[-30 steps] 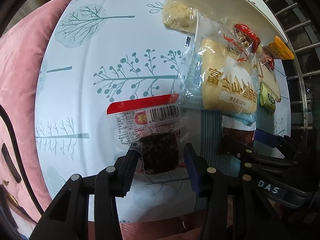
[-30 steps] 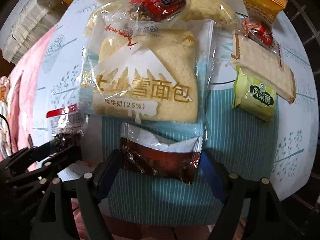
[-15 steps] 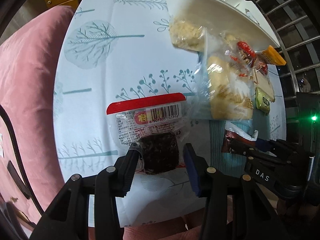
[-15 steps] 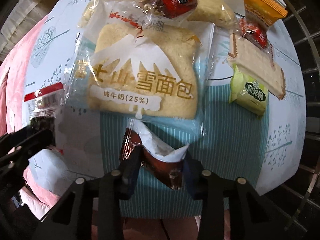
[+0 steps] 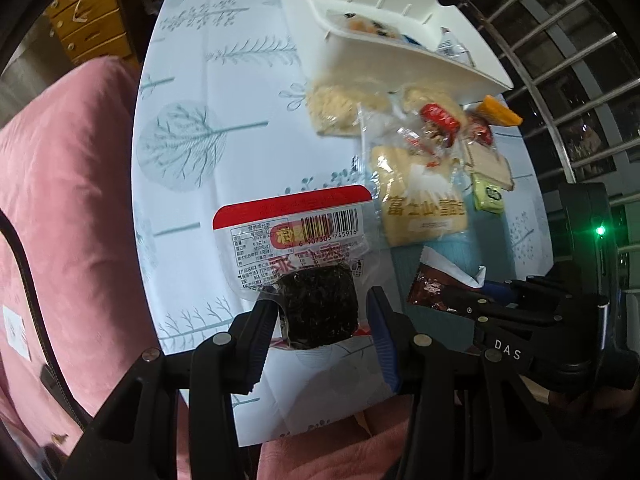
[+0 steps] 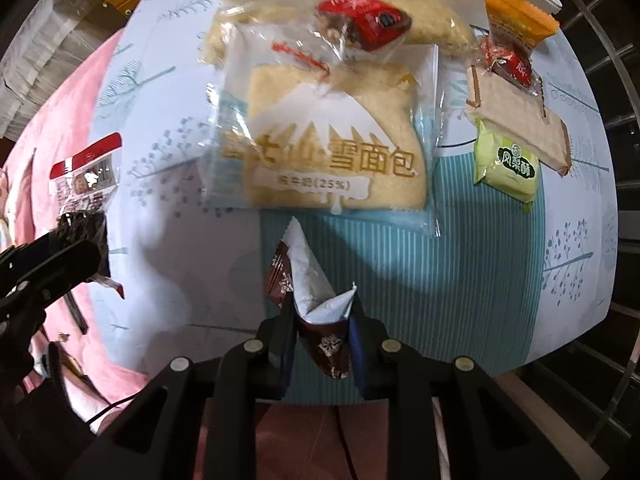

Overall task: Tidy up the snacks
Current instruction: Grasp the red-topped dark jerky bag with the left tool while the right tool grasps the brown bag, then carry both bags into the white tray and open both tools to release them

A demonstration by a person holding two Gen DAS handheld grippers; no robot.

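Note:
My left gripper (image 5: 320,312) is shut on a clear red-topped packet with a dark seaweed snack (image 5: 316,304), held above the table. My right gripper (image 6: 320,328) is shut on a brown snack packet (image 6: 312,292) with a white torn-looking top, also lifted; that packet also shows in the left wrist view (image 5: 440,280). A big bread bag (image 6: 332,136) lies ahead, with a red packet (image 6: 364,20) on it. A white bin (image 5: 384,36) holding a few snacks stands at the far side.
To the right lie a green packet (image 6: 508,164), a beige wafer packet (image 6: 516,120), a small red packet (image 6: 508,64) and an orange packet (image 6: 516,16). A crumbly cake packet (image 5: 340,108) lies by the bin. A pink cushion (image 5: 60,200) borders the tablecloth (image 5: 192,152) on the left.
Both grippers have risen and pulled back from the table. The right gripper closed on the brown packet and lifted it. The white bin has come into the left view.

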